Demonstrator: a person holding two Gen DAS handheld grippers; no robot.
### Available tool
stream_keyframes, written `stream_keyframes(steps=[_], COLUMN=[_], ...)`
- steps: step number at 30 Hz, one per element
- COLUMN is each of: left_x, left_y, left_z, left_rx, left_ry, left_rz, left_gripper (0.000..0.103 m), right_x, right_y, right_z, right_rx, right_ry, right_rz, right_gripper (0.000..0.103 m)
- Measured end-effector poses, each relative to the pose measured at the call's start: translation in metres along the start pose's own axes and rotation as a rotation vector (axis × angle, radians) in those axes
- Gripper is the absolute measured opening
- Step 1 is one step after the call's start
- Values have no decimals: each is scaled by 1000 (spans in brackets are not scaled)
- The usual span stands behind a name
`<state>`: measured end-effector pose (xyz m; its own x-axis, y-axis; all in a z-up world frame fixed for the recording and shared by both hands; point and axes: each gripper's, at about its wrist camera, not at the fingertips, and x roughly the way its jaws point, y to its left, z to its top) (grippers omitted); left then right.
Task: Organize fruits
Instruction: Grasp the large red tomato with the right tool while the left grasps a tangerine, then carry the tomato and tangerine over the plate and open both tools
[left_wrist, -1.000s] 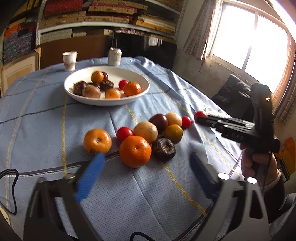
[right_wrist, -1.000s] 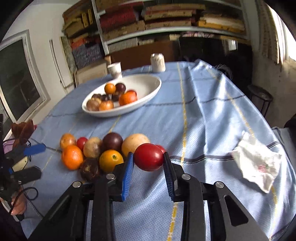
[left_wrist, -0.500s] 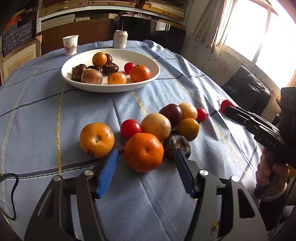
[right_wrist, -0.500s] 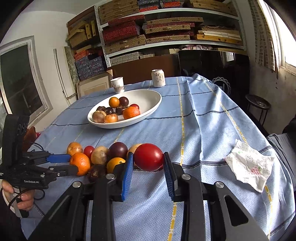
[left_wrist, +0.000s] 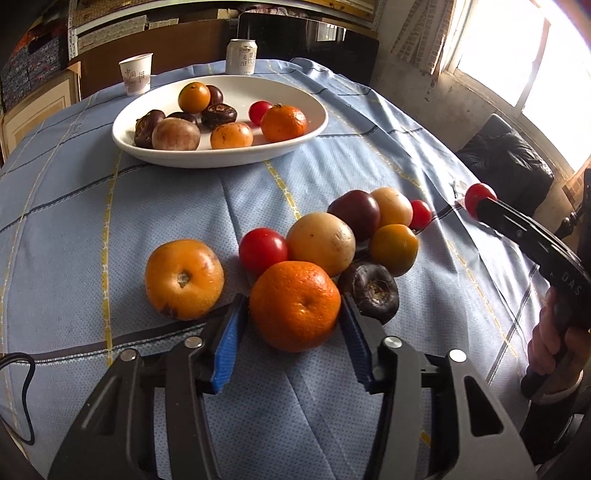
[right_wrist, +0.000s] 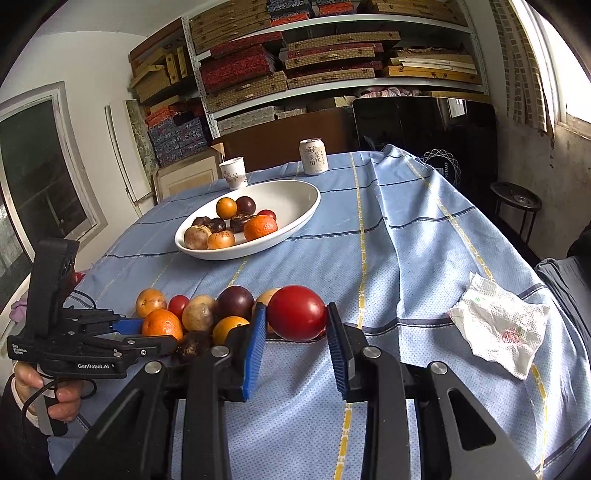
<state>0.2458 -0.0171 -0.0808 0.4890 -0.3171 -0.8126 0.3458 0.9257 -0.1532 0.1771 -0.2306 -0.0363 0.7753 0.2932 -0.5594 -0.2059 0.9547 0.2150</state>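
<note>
A pile of loose fruit lies on the blue tablecloth (left_wrist: 66, 206). My left gripper (left_wrist: 293, 314) has its blue pads on both sides of an orange mandarin (left_wrist: 294, 305) at the front of the pile, touching or nearly touching it on the cloth. An orange persimmon (left_wrist: 184, 278) lies just left of it. My right gripper (right_wrist: 297, 319) is shut on a red tomato (right_wrist: 297, 312) and holds it above the cloth beside the pile; it also shows in the left wrist view (left_wrist: 479, 197). A white bowl (left_wrist: 314, 125) with several fruits stands farther back.
A paper cup (left_wrist: 136, 74) and a drink can (left_wrist: 242, 57) stand behind the bowl. A crumpled tissue (right_wrist: 502, 328) lies on the cloth at the right. The table edge drops off at the right, with a dark chair (left_wrist: 506, 162) beyond.
My left gripper moved forward and closed in around the mandarin. My right gripper lifted the tomato slightly higher above the cloth.
</note>
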Motion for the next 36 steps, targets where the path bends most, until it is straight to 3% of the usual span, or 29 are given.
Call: stream_keyframes(steps=[4, 12, 19, 24, 29, 36], left_x=[0, -17, -66, -73, -34, 18], left_y=[-4, 2, 20, 43, 72, 101], left_z=[0, -2, 29, 77, 129, 150], left_rx=[12, -25, -19, -34, -88, -174], left_ry=[-1, -41, -108, -129, -79, -17], left_rz=[13, -31, -108, -97, -59, -46], left_gripper=[47, 47, 47, 47, 46, 46], right_x=[1, -3, -5, 34, 105, 164], right_y=[1, 4, 27, 45, 56, 67], right_z=[0, 2, 46, 87, 114, 126], right_rx=[-2, -5, -26, -50, -56, -68], right_ry=[3, -5, -6, 26, 113, 177], right_rz=[-7, -45, 111, 189, 201, 185], right_gripper=[33, 32, 32, 32, 32, 32])
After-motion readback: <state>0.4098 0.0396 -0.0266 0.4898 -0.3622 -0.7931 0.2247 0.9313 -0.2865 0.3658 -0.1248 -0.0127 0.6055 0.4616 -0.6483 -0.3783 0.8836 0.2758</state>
